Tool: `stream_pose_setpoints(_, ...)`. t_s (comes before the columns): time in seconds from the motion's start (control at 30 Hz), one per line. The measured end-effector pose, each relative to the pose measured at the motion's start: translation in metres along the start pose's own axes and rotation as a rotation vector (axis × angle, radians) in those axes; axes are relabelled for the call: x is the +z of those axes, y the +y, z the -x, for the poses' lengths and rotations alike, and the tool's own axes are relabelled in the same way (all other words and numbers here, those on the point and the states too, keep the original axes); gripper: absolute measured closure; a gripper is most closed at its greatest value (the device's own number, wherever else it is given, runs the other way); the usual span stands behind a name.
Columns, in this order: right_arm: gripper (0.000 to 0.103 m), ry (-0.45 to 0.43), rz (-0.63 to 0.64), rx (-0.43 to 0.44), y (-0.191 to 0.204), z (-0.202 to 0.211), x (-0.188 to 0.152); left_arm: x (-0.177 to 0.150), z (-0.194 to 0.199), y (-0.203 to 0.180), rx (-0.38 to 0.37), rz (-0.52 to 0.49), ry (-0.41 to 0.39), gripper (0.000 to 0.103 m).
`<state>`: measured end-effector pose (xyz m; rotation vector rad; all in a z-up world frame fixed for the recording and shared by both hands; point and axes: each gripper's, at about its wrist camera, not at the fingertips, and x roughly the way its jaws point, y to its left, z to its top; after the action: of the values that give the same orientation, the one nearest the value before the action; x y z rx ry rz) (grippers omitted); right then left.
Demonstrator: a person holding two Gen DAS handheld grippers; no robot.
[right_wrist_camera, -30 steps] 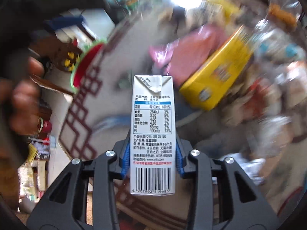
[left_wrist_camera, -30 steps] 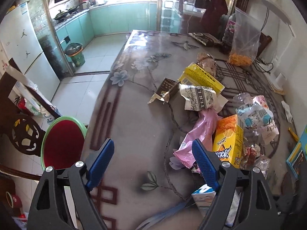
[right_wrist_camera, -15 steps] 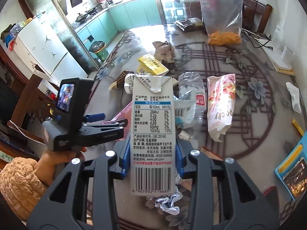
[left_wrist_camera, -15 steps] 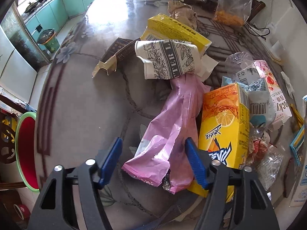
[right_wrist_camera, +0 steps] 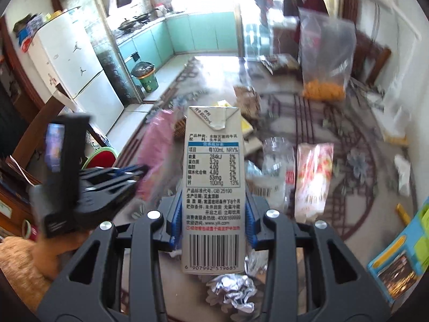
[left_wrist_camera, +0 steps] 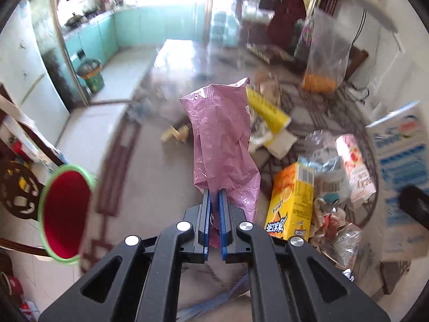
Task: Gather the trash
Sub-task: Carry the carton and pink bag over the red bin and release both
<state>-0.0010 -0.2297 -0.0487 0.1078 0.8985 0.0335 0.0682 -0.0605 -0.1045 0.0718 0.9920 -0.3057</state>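
Note:
My left gripper [left_wrist_camera: 213,196] is shut on a crumpled pink plastic bag [left_wrist_camera: 222,139] and holds it up above the table. My right gripper [right_wrist_camera: 213,209] is shut on a white milk carton [right_wrist_camera: 213,187], held upright; the carton also shows at the right edge of the left wrist view [left_wrist_camera: 399,171]. The left gripper [right_wrist_camera: 107,185] with the pink bag [right_wrist_camera: 156,150] shows at the left of the right wrist view. More trash lies on the table: a yellow juice carton [left_wrist_camera: 291,201], a yellow box [left_wrist_camera: 266,106], a clear bottle [right_wrist_camera: 276,166], a snack packet [right_wrist_camera: 313,177] and a foil ball [right_wrist_camera: 233,289].
A red bin with a green rim [left_wrist_camera: 64,209] stands beside the table at the left. A clear bag of orange snacks [left_wrist_camera: 325,51] stands at the far right of the patterned table [left_wrist_camera: 150,177]. A blue-green book [right_wrist_camera: 399,252] lies at the right edge.
My left gripper has shut on the pink bag and lifted it off the table. My right gripper still holds the milk carton and has moved little.

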Motion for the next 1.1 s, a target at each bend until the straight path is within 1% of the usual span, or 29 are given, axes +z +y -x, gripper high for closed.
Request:
stream_pose_setpoints(0.07, 0.066, -0.029, 0.036, -0.019, 0.010, 0.005, 0.007, 0.001, 0.030, 0.003, 0.052, 0.002, -0.069, 0.100)
stream_pose_setpoints(0.17, 0.066, -0.073, 0.089, -0.040, 0.025, 0.011, 0.016, 0.007, 0.059, 0.008, 0.121, 0.013, -0.136, 0.100)
stream_pose_setpoints(0.27, 0.066, -0.112, 0.143, -0.056, 0.042, 0.016, 0.022, 0.008, 0.078, 0.017, 0.179, 0.012, -0.172, 0.100)
stream_pose_setpoints(0.33, 0.066, -0.129, 0.168, -0.041, 0.054, 0.018, 0.027, 0.007, 0.089, 0.025, 0.208, 0.017, -0.185, 0.100)
stream_pose_setpoints(0.37, 0.066, -0.133, 0.177, -0.035, 0.059, 0.017, 0.028, 0.008, 0.097, 0.034, 0.216, 0.024, -0.189, 0.100)
stream_pose_setpoints(0.5, 0.066, -0.151, 0.227, -0.022, 0.081, 0.015, 0.032, 0.005, 0.117, 0.054, 0.277, 0.044, -0.205, 0.100)
stream_pose_setpoints(0.57, 0.066, -0.151, 0.241, -0.011, 0.096, 0.014, 0.033, 0.005, 0.121, 0.067, 0.299, 0.055, -0.209, 0.100)
stream_pose_setpoints(0.83, 0.066, -0.134, 0.292, 0.003, 0.158, -0.005, 0.041, 0.004, 0.127, 0.127, 0.328, 0.088, -0.213, 0.100)
stream_pose_setpoints(1.1, 0.066, -0.063, 0.303, 0.048, 0.226, -0.044, 0.048, 0.003, 0.119, 0.194, 0.347, 0.104, -0.184, 0.100)
